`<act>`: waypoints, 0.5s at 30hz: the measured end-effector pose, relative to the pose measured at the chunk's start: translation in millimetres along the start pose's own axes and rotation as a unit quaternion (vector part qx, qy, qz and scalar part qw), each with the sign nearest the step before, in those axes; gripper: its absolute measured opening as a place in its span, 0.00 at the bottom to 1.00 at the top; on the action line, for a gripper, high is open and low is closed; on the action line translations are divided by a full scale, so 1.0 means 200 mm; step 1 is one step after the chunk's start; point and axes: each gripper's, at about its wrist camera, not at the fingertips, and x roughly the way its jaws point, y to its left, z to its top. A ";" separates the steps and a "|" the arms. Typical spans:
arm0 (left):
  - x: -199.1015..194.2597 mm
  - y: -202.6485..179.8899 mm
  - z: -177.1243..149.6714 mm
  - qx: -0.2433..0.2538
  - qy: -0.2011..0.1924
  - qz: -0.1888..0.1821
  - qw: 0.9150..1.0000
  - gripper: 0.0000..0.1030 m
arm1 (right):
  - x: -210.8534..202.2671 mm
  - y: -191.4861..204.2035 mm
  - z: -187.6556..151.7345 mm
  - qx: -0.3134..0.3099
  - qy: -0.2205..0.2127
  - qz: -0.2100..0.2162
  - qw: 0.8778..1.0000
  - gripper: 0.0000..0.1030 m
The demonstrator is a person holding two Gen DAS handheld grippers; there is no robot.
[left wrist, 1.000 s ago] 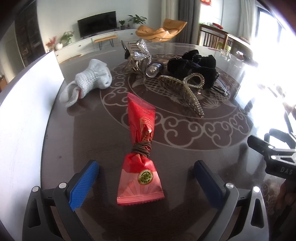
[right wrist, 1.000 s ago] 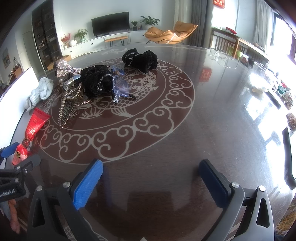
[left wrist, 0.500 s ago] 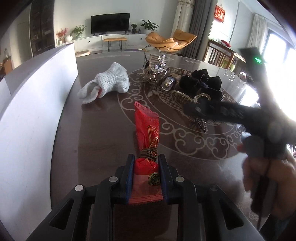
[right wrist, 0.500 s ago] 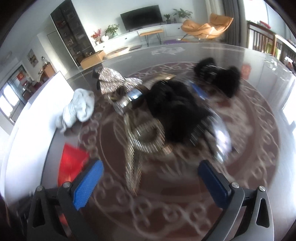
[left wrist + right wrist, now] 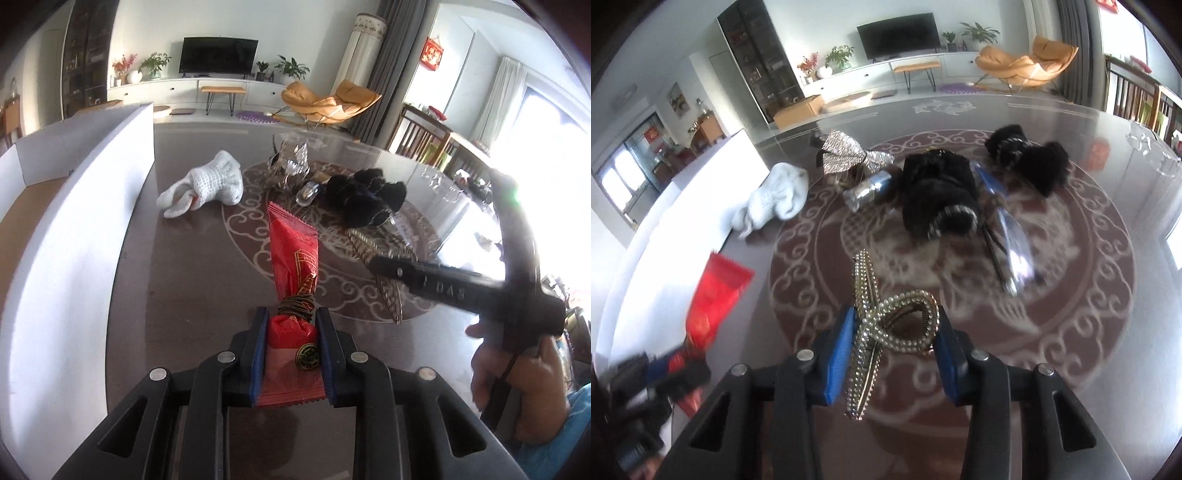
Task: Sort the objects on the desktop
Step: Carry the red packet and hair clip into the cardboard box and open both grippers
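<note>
A red snack packet [image 5: 293,258] tied with a band points away from me, and my left gripper [image 5: 291,321] is shut on its near end, holding it just above the dark patterned table [image 5: 192,280]. In the right wrist view the same packet [image 5: 716,291] shows at the left. A gold rhinestone hair claw [image 5: 897,325] lies between the blue pads of my right gripper [image 5: 894,328]. Its jaws are closing, and both pads touch the claw's sides. From the left wrist view, the right gripper [image 5: 376,264] reaches in from the right over the claw [image 5: 388,291], held by a hand [image 5: 517,387].
A white open box [image 5: 74,229] stands along the table's left edge. Behind lie a white sock [image 5: 775,195], a silver bow [image 5: 849,157], a small silver tube [image 5: 868,188], two black fluffy hair pieces [image 5: 938,199] and a blue clip [image 5: 1008,229].
The left gripper shut on the red packet and lifted it slightly. The right gripper swung left across the table to the gold hair claw and closed around it.
</note>
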 end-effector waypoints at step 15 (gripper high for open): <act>-0.80 0.57 0.12 -0.057 -0.082 0.107 0.989 0.24 | -0.46 0.97 0.18 -0.113 -0.072 0.189 0.973 0.41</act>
